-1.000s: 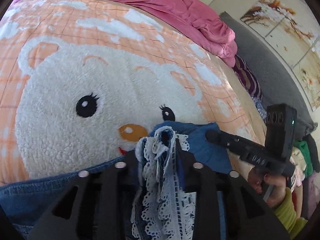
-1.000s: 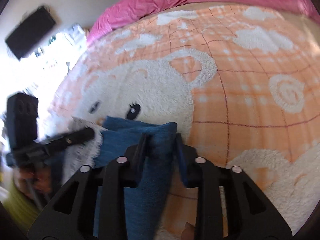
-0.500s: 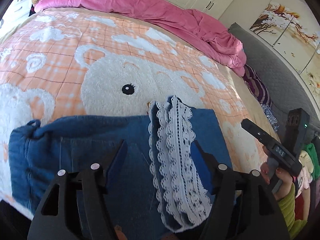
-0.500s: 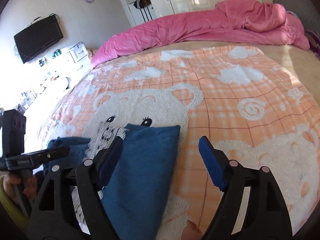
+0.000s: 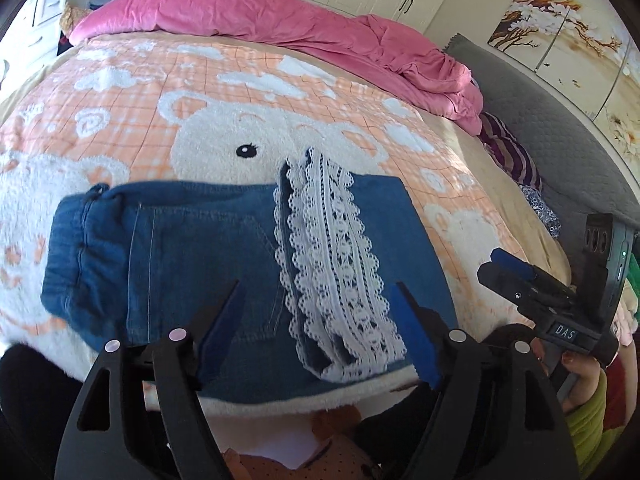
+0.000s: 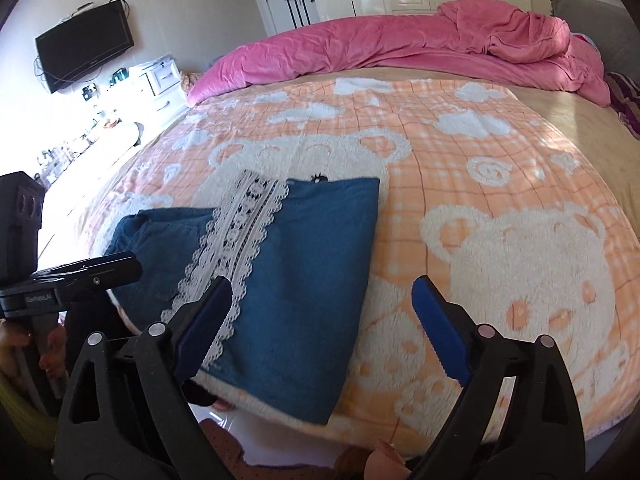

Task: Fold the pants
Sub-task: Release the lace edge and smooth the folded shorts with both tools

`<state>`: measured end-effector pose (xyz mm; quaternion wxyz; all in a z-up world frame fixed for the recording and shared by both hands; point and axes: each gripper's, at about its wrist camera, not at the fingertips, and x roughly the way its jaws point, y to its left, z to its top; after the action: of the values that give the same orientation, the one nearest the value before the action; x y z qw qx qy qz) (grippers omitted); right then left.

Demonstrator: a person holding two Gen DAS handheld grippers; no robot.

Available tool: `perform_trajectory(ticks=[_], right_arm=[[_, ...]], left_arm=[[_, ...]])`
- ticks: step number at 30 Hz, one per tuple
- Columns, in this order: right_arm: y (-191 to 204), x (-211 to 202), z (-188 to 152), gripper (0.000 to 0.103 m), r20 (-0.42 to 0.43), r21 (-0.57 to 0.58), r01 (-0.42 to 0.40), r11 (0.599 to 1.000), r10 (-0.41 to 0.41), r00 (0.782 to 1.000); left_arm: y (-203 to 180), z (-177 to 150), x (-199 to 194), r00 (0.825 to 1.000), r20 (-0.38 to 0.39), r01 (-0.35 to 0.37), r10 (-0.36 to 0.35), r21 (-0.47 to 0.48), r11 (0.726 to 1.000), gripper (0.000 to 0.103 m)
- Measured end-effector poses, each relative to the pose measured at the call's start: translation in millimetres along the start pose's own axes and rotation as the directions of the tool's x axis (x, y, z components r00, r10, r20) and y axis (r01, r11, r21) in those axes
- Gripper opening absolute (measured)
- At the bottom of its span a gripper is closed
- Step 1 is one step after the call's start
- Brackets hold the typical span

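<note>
Opening as you hold them, your left hand-held gripper (image 5: 318,332) and right hand-held gripper (image 6: 322,320) both hang with jaws wide apart and nothing pinched, just above the near edge of the folded denim pants (image 5: 192,248). The pants lie flat on the bear-print blanket (image 6: 500,208) at the bed's near side, their white lace trim (image 5: 336,264) on top, and the fold hides the layers beneath. Farther back, a crumpled pink duvet (image 6: 420,44) covers the bed's far end.
</note>
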<state>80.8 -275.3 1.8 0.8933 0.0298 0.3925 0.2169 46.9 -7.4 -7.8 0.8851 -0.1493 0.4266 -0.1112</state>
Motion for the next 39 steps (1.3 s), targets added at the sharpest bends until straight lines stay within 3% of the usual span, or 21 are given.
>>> perform_trajectory(ticks=[15,21,27,31,33,39], right_arm=[[8.9,0.4,-22.6,0.087,-0.066,0.005,0.03,1.0,-0.029,0.997],[5.4,15.4,-29.5,0.087,-0.112,0.022,0.027,0.999,-0.025,0.993],[2.9,29.7,-33.1,0.087,-0.153,0.035,0.017,0.999,-0.011,0.988],[0.3,39.5,-36.0,0.087,-0.18,0.046,0.028,0.999,-0.02,0.983],[-0.6,41.9,-37.4,0.087,-0.183,0.05,0.022,0.998,-0.013,0.983],[0.7,41.6,-38.2,0.087,-0.18,0.049,0.02,0.999,-0.011,0.984]], left_arm=[[-2.6,-44.8,6.2,0.994,-0.094,0.046,-0.051,-0.056,0.997,0.073],[-3.5,-48.4,23.4,0.989,-0.112,0.088,-0.099,-0.099,0.991,0.073],[-5.2,-48.8,34.9,0.988,-0.134,0.062,-0.076,-0.105,0.993,0.071],[1.0,-49.0,42.6,0.985,-0.135,0.088,-0.111,-0.168,0.982,0.069],[2.1,-47.1,45.6,0.983,-0.131,0.1,-0.126,-0.193,0.976,0.064],[1.4,-44.5,55.7,0.984,-0.129,0.091,-0.119,-0.209,0.974,0.029]])
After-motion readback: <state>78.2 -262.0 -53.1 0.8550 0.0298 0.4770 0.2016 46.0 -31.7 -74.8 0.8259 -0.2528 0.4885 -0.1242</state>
